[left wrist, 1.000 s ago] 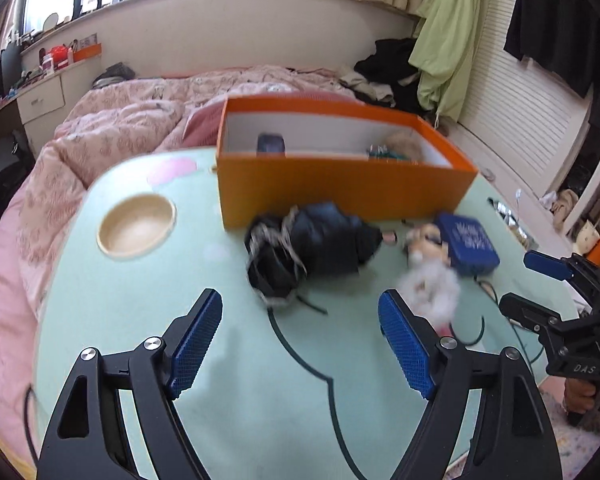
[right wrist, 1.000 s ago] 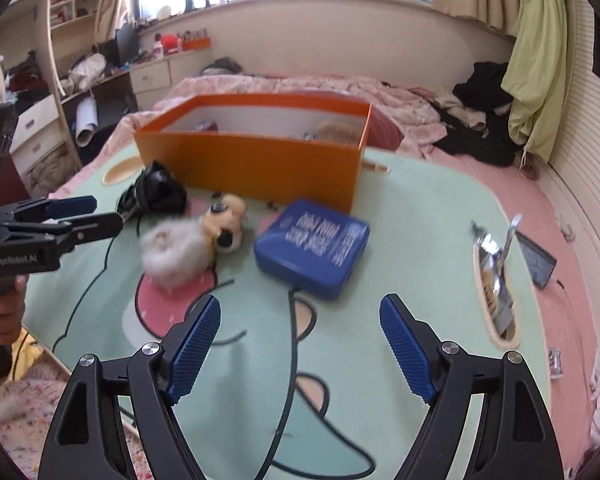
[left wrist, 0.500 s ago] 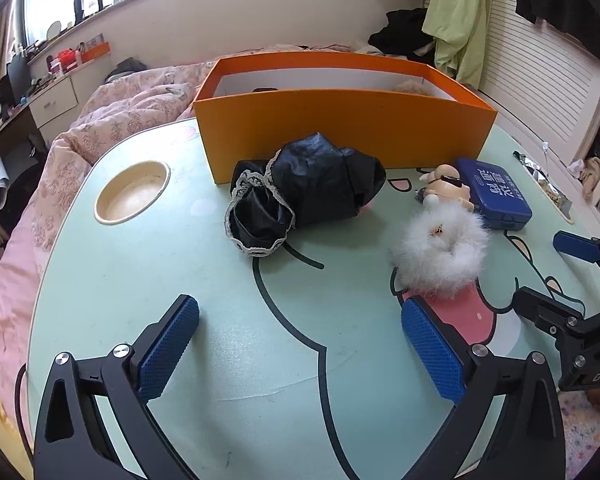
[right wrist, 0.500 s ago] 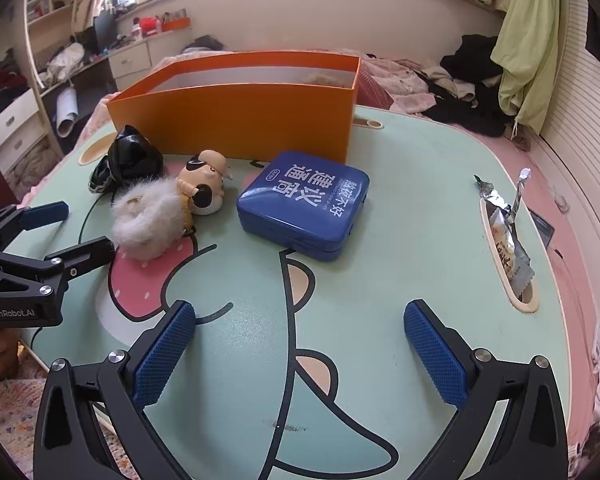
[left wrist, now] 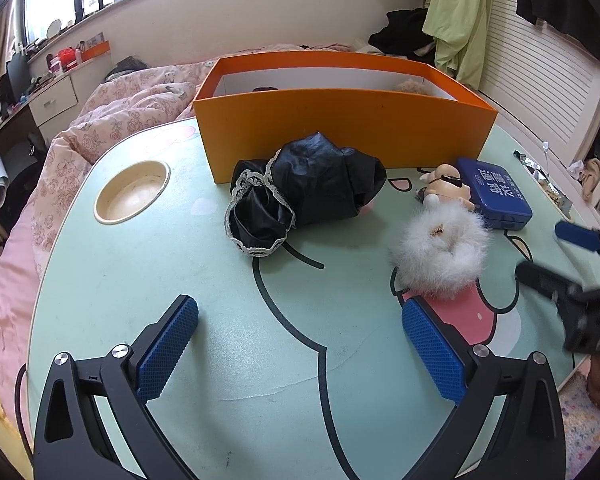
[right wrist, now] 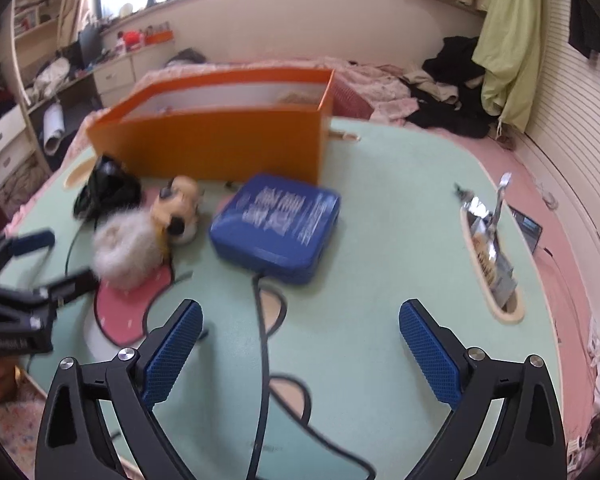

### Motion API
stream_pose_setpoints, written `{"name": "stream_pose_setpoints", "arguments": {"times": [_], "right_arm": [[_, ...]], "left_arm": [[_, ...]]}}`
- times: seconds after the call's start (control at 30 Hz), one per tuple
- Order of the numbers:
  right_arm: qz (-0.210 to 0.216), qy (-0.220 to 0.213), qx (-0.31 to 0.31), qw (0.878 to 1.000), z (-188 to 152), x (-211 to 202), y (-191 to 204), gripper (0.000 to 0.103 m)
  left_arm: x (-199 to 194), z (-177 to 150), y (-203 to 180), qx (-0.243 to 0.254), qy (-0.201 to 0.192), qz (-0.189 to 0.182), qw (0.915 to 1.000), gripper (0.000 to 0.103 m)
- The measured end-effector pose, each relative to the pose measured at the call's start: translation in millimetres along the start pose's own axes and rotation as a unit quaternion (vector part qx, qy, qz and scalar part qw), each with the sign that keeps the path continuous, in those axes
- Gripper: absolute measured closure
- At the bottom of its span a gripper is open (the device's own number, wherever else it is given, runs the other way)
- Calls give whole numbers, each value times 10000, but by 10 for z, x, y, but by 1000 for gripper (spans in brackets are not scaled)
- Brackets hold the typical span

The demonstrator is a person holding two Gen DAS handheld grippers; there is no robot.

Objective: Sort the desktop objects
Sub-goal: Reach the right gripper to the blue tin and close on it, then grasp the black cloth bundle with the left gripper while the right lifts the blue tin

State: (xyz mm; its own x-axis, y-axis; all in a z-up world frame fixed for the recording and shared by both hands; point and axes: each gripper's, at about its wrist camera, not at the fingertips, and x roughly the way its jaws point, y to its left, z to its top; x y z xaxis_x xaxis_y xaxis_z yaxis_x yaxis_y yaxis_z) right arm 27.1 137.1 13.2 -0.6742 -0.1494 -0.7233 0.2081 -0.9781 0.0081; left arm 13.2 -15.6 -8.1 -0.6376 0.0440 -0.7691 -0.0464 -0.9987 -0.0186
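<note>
Both claws have spread apart, the left claw [left wrist: 300, 344] just short of the black pouch [left wrist: 308, 192].

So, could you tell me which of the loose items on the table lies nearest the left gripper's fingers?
The white fluffy pom-pom: it sits just beyond the left gripper's right-hand pad, closer than the black lace-trimmed cloth, toy figure or blue tin.

We cannot make out what lies inside the orange box [left wrist: 340, 120]: its near wall hides all but a dark top and a tan tuft. Beside the box, the blue tin's [right wrist: 274, 226] lettering is smeared by motion blur.
</note>
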Motion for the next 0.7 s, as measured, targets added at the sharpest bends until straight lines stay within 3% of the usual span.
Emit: {"name": "stream_pose_setpoints", "arguments": {"times": [0.13, 0.3, 0.4, 0.47, 0.5, 0.7], "right_arm": [[24, -69, 337, 9994, 304, 82, -38, 3], [66, 214, 515, 9984, 560, 335, 26, 10], [-74, 526, 416, 9977, 538, 486, 96, 17], [-299, 430, 142, 9985, 493, 482, 159, 32], [-275, 391, 69, 9988, 481, 460, 173, 35], [12, 187, 106, 9998, 359, 336, 100, 37]], "left_arm": [[3, 2, 0, 1, 0, -2, 10000, 1], [3, 1, -4, 0, 0, -2, 10000, 1], [4, 0, -3, -1, 0, -2, 10000, 1], [4, 0, -4, 8, 2, 3, 10000, 1], [4, 0, -4, 10, 1, 1, 10000, 1], [10, -2, -2, 6, -1, -8, 10000, 1]]}}
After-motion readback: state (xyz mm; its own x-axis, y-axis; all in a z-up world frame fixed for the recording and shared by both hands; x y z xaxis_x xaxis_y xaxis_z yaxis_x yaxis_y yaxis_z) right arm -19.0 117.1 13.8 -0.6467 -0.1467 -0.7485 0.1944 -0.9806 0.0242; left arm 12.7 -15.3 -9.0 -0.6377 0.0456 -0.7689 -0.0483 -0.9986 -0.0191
